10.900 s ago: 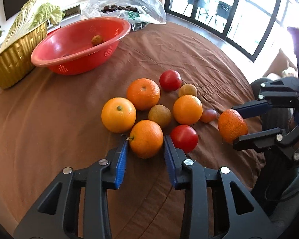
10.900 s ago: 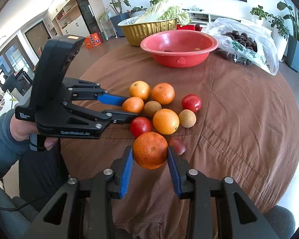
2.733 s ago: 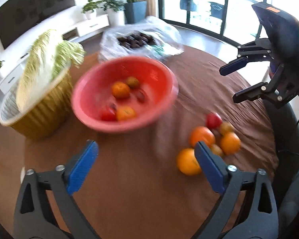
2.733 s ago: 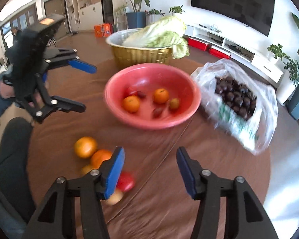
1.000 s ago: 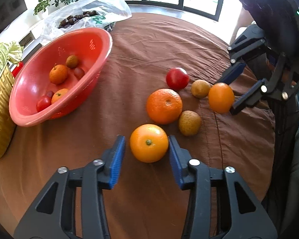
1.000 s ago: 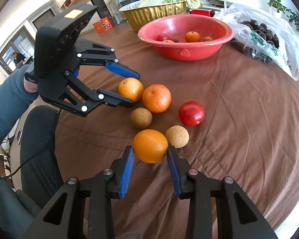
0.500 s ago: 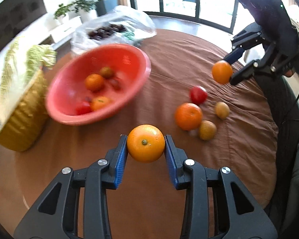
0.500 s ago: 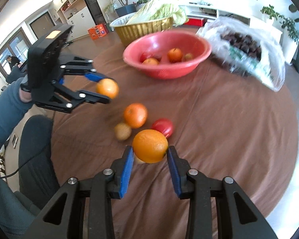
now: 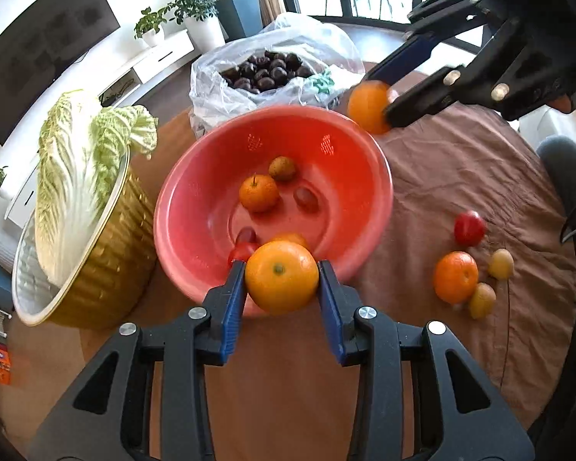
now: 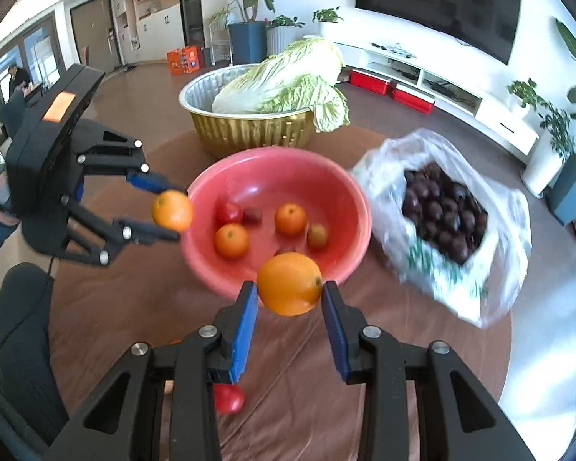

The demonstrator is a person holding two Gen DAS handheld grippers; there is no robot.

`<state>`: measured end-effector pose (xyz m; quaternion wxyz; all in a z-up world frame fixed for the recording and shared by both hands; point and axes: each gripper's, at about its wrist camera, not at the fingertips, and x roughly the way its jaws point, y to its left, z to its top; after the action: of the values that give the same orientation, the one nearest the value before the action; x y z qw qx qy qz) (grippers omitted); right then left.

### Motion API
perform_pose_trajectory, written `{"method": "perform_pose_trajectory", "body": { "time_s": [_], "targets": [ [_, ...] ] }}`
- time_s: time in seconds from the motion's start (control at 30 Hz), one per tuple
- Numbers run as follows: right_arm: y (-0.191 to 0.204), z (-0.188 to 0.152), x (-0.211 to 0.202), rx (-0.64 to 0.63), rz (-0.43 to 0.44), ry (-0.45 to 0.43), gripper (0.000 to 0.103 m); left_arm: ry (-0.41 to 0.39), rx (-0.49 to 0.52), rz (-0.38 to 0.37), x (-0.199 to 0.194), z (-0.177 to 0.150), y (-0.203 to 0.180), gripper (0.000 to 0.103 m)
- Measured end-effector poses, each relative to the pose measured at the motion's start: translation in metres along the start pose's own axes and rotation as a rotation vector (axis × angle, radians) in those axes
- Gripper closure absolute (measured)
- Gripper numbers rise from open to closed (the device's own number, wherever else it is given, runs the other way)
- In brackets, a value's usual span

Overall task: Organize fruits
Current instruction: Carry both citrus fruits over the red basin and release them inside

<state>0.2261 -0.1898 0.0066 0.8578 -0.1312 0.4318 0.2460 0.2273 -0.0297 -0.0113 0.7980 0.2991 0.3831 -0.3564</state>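
A: Fruits first. Nearest, an orange [image 9: 281, 276] pinched in the left gripper [image 9: 282, 282], pads pressed on its two flanks, hanging just at the near rim of the red bowl [image 9: 196, 176].

B: And a second orange [image 10: 289, 283] in the right gripper [image 10: 290, 294]; touching the right pad, a sliver of gap at the left one, so possibly loosening. Also at the near rim.

A: Handling? Judged firm, round, moderately heavy, waxy enough to roll. Best gripped across the widest middle, lightly. No crushing risk, unlike the tomatoes.

B: Farther in, at 12 o'clock: two oranges, a tomato [image 10: 228, 212], some small brownish fruit lying in the bowl already.

A: At 3 o'clock on the brown cloth [image 9: 460, 176]: a tomato, an orange, two small yellowish fruits, not yet gathered.

B: Beyond, at 11 o'clock a gold basin [image 9: 107, 269] with cabbage; at 1 o'clock a plastic bag [image 10: 499, 211] of dark chestnuts.
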Motion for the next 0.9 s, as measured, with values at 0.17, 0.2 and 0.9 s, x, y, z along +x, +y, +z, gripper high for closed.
{"method": "perform_pose_trajectory", "body": {
  "time_s": [0.17,0.2,0.9],
  "targets": [
    [0.003,0.016,0.029,-0.036,0.001,0.035,0.074,0.02,-0.009,-0.003,0.019,0.006,0.009,0.067],
    [0.004,0.018,0.033,-0.044,0.004,0.038,0.074,0.025,-0.008,-0.005,0.023,0.006,0.01,0.067],
    [-0.002,-0.001,0.028,-0.002,0.022,0.022,0.074,0.055,-0.041,0.01,0.056,0.026,0.023,0.034]
  ]
}}
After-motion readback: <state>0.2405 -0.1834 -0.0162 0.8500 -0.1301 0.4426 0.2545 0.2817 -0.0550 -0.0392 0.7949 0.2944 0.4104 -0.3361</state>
